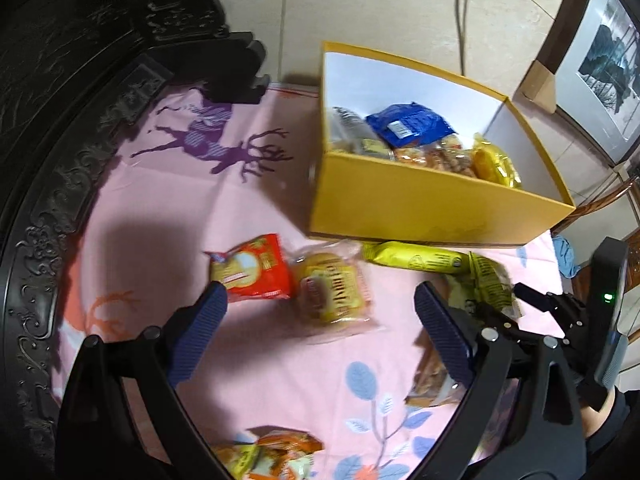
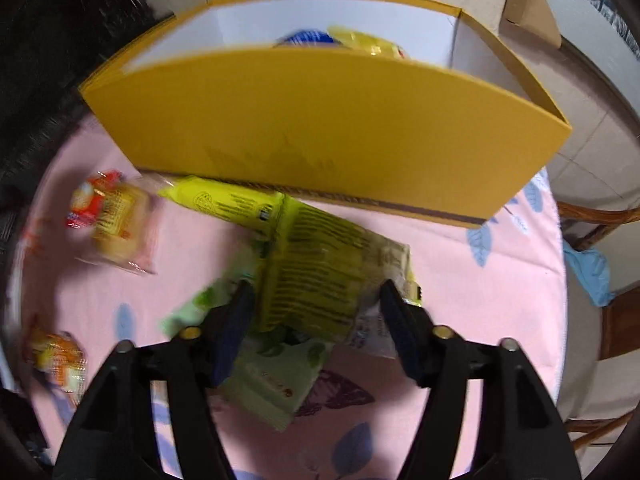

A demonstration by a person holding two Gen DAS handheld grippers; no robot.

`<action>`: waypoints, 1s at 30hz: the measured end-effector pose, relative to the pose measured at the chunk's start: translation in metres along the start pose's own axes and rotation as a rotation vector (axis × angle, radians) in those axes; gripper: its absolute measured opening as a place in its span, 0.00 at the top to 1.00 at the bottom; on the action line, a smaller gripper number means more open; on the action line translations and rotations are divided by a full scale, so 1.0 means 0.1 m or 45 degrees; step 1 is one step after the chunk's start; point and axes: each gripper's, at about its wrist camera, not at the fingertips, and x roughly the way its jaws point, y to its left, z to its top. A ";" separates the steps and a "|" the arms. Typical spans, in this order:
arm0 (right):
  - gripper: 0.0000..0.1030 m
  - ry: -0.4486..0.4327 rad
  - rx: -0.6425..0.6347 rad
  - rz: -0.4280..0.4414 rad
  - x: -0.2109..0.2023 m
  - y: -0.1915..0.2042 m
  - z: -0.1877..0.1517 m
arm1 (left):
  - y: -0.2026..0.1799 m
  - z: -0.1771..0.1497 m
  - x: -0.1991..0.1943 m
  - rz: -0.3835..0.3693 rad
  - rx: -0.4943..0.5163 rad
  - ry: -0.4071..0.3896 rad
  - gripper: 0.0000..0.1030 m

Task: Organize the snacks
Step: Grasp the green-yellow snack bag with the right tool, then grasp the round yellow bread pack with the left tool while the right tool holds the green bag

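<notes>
A yellow cardboard box [image 1: 420,216] with a white inside stands on the pink cloth and holds several snack packs; it also shows in the right wrist view [image 2: 320,120]. My left gripper [image 1: 320,312] is open and empty above a clear-wrapped bun [image 1: 332,292], with a red snack pack [image 1: 256,268] to its left. My right gripper [image 2: 316,308] has its fingers [image 2: 236,320] closed around a yellow-printed snack bag [image 2: 320,268], held in front of the box. A long yellow pack [image 2: 224,200] lies against the box's base. A light green pack [image 2: 272,380] lies under the held bag.
The round table has a dark carved rim [image 1: 40,240] at the left. An orange snack pack [image 1: 272,456] lies near the front edge; it also shows in the right wrist view [image 2: 60,356]. A brown snack pack [image 1: 432,376] lies by my left gripper's right finger. A wooden chair [image 2: 608,304] with a blue cloth stands right of the table.
</notes>
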 end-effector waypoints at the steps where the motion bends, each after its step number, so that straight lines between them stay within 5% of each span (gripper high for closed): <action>1: 0.20 0.022 0.018 -0.014 0.06 -0.01 0.00 | 0.04 -0.01 0.00 0.002 -0.012 0.006 0.07; 4: 0.20 0.023 0.122 0.031 0.17 -0.15 0.01 | 0.14 -0.07 0.04 0.009 -0.051 0.034 0.07; 7: 0.42 -0.054 0.145 0.059 0.15 -0.23 -0.02 | 0.17 -0.10 0.07 0.008 -0.048 0.050 0.07; 13: 0.61 -0.133 0.115 0.076 -0.04 -0.32 -0.13 | 0.23 -0.12 0.10 -0.007 -0.021 0.049 0.07; 27: 0.62 -0.084 0.069 0.129 -0.45 -0.23 -0.75 | -0.01 -0.07 0.52 -0.063 -0.042 0.155 0.07; 30: 0.62 -0.085 0.106 0.134 -0.46 -0.25 -0.75 | -0.18 -0.11 0.68 -0.010 -0.048 0.186 0.07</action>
